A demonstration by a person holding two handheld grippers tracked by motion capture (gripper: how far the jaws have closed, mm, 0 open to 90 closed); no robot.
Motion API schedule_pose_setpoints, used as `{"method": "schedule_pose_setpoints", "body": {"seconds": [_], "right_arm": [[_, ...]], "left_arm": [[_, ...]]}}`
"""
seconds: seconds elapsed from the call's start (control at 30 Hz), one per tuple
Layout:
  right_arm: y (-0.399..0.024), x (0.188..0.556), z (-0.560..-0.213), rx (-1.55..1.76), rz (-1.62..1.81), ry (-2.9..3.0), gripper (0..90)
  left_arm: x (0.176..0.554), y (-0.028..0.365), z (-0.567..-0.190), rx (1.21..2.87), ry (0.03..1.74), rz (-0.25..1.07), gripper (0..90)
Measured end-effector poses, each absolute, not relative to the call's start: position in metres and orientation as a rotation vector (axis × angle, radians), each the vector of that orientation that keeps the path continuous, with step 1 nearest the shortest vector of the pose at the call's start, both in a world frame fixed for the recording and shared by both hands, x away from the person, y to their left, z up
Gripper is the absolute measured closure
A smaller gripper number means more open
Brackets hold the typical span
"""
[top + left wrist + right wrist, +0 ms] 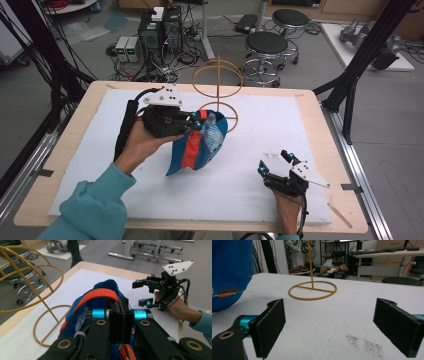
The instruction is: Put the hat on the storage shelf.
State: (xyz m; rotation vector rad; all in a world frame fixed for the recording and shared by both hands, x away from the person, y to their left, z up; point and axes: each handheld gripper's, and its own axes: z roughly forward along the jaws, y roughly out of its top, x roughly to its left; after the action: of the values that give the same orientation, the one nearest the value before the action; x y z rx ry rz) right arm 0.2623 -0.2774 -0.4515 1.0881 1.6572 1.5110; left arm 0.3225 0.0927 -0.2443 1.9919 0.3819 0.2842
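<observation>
Each hand carries a black two-jaw tool. The left gripper (196, 121) has a black body, teal metal collars at the jaw roots and brass-coloured rivets on its links; a white three-cornered plate (164, 96) with small dark holes sits on top, and a thick black cable (126, 125) trails back from it. The right gripper (274, 163) has flat black textured pads (270, 323), teal tips and its own white plate. The left sleeve (95, 205) is teal.
</observation>
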Motion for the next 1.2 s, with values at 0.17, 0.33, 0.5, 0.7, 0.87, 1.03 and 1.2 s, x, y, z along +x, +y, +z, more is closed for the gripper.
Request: {"method": "schedule_pose_setpoints", "body": {"seconds": [0.17, 0.33, 0.5, 0.7, 0.87, 1.03, 1.2], "right_arm": [[-0.277, 0.262, -0.451, 1.092, 1.509, 1.658, 9.8], [-0.277, 0.262, -0.451, 1.089, 1.51, 1.658, 9.8], [-0.277, 0.262, -0.452, 1.084, 1.511, 1.657, 9.8], [-0.277, 0.262, -0.452, 1.087, 1.51, 1.658, 9.8], [-0.276, 0.261, -0.451, 1.088, 1.509, 1.657, 9.8], [-0.276, 0.261, -0.452, 1.085, 1.508, 1.658, 9.8], [-0.276, 0.261, -0.452, 1.081, 1.504, 1.659, 9.8]], "left_arm": [[0.322, 0.093, -0.241, 1.973, 0.38, 0.28, 88.2], [0.32, 0.092, -0.239, 1.951, 0.37, 0.266, 88.2], [0.319, 0.096, -0.238, 1.948, 0.372, 0.275, 88.2], [0.318, 0.096, -0.233, 1.945, 0.365, 0.28, 88.2], [0.318, 0.1, -0.236, 1.959, 0.372, 0.288, 88.2], [0.319, 0.118, -0.24, 1.961, 0.402, 0.307, 88.2], [0.319, 0.143, -0.246, 1.955, 0.455, 0.335, 88.2]]}}
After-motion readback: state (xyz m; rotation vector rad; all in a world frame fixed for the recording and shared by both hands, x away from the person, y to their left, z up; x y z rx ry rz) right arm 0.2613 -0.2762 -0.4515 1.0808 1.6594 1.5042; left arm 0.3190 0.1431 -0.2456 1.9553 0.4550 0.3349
